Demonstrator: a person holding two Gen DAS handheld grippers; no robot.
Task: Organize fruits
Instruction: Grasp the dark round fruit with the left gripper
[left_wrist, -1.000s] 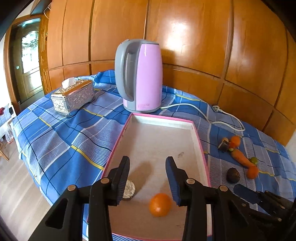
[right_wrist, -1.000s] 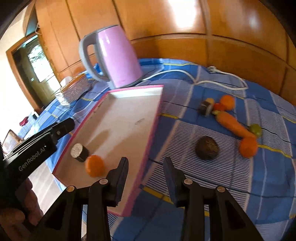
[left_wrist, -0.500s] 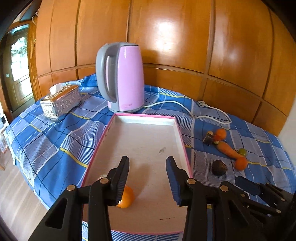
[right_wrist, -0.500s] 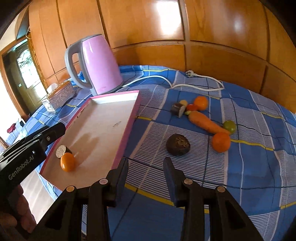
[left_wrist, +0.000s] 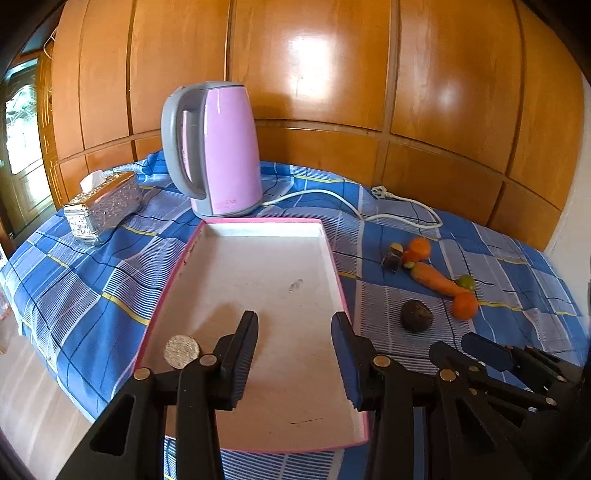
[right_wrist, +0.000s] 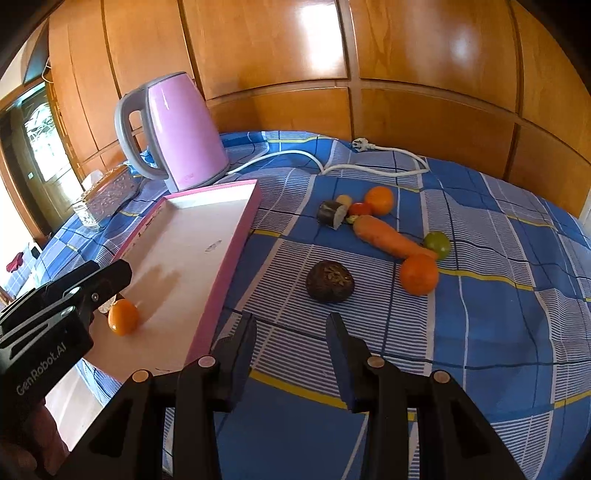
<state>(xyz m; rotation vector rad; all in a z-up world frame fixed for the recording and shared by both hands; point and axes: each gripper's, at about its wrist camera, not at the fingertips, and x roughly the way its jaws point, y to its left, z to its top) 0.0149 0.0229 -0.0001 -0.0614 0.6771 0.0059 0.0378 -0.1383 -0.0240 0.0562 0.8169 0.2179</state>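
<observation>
Both tools wide and empty: left tool (left_wrist: 294, 334) over the tray (left_wrist: 334, 258), right tool (right_wrist: 290, 332) facing the dark fruit (right_wrist: 330, 281) at twelve o'clock. Straddle it squarely, it's round and may roll.

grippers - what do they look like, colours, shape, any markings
Both are matte black plastic. The left gripper and right gripper each have two flat, tapering fingers with ribbed blue pads on the inner faces and round brass-coloured rivets at the joints. In the right wrist view, the left gripper's body carries white "GenRobot.AI" lettering. A bare hand shows below it; no sleeve or cable is visible.
</observation>
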